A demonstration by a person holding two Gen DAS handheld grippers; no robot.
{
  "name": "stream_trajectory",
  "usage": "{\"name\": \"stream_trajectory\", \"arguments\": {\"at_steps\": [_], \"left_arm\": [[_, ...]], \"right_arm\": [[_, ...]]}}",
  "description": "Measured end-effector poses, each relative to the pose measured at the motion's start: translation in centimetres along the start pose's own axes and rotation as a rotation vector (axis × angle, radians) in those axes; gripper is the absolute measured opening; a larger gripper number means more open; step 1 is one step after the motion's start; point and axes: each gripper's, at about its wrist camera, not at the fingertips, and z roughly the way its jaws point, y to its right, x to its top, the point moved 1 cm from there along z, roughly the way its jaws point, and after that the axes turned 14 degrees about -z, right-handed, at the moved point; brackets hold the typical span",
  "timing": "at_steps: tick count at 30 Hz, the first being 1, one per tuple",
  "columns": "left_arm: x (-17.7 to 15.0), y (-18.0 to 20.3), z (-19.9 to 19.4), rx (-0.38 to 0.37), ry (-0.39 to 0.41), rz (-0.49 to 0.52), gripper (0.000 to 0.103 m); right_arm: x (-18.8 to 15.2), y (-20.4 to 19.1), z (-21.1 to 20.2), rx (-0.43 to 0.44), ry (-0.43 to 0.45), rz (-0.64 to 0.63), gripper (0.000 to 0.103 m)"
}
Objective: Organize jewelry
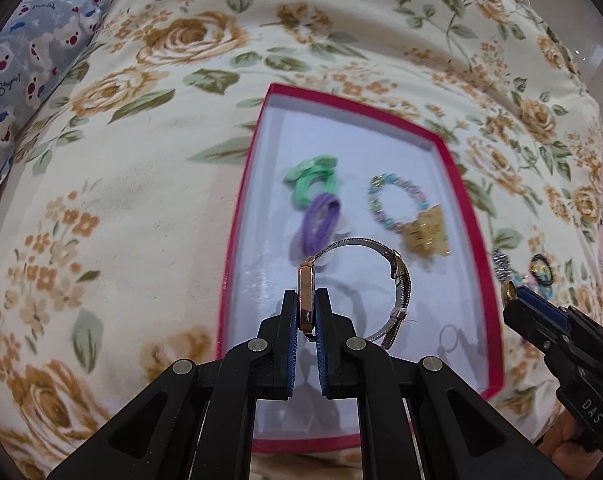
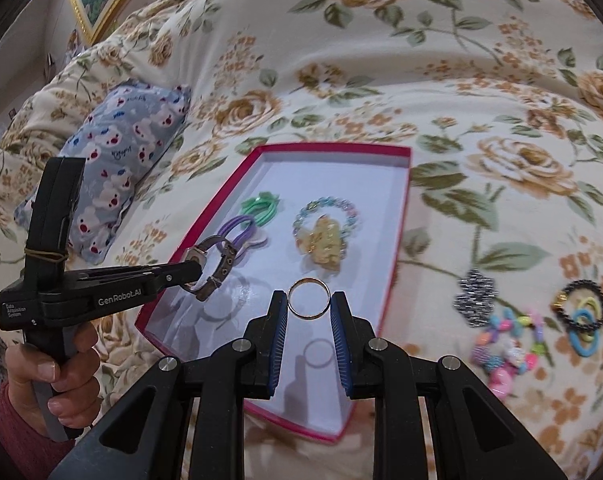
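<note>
We've got the left gripper (image 1: pixel 307 304) clamped on the watch (image 1: pixel 357 292) and the right gripper (image 2: pixel 308 304) pinching the ring (image 2: pixel 308 298), both hanging over the box's (image 2: pixel 401 200) near end, so both drops are basically straight down.

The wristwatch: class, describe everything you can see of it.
The wristwatch has a thin gold-coloured case and a grey metal mesh strap closed in a loop with a clasp. The left claw is shut on the case, seen edge-on; the strap curves free to the right. It hangs above the white floor of the red-rimmed box, casting a shadow there, and seems to touch nothing else.
</note>
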Motion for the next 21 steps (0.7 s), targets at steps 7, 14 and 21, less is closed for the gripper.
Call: {"name": "stream_trajectory", "arguments": {"at_steps": [7, 14, 21], "left_arm": [[1.4, 0.1, 2.0, 0.040, 0.012, 0.010, 0.007], [1.9, 0.4, 3.2, 0.067, 0.016, 0.030, 0.007], [1.9, 0.9, 3.6, 0.080, 0.027, 0.053, 0.008]], "right_arm": [[0.2, -0.2, 3.1, 0.008, -0.053, -0.015, 0.022], [0.3, 0.3, 5.0, 0.001, -0.100, -0.024, 0.022], [0.2, 0.3, 5.9, 0.002, -0.126, -0.030, 0.022]]}}
